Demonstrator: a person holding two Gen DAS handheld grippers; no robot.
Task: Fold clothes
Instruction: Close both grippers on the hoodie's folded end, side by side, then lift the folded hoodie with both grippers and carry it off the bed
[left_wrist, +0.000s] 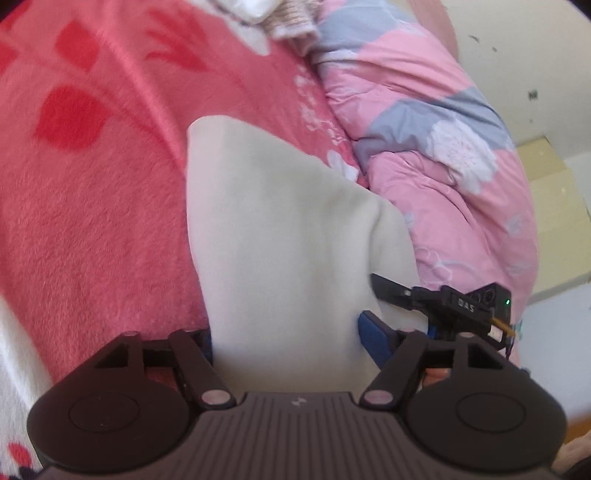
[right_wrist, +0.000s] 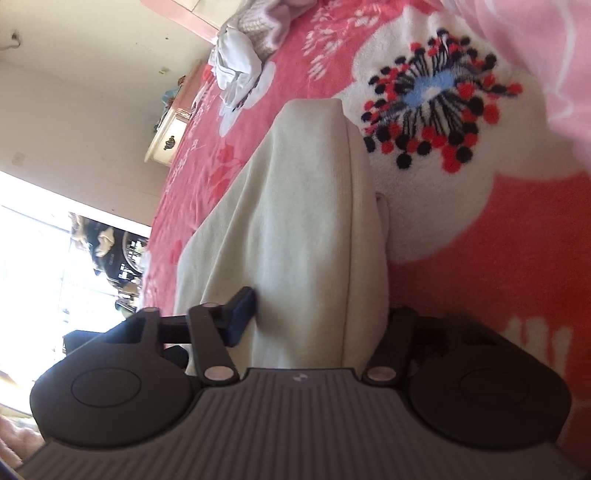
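A cream garment (left_wrist: 280, 229) lies folded in a long strip on the pink floral blanket (left_wrist: 92, 184). My left gripper (left_wrist: 286, 339) has its jaws around the near end of it, cloth filling the gap. The right gripper (left_wrist: 406, 295) shows at the garment's right edge in the left wrist view, its black finger over the cloth. In the right wrist view the same cream garment (right_wrist: 306, 221) runs away from my right gripper (right_wrist: 317, 325), whose blue-padded finger (right_wrist: 242, 317) presses its left side; the other finger is hidden behind the cloth.
A pink and grey quilt (left_wrist: 436, 147) is bunched along the right of the bed. Crumpled white and knit clothes (right_wrist: 243, 55) lie at the far end. A cream bedside cabinet (right_wrist: 168, 136) and a bright window (right_wrist: 33, 277) are to the left.
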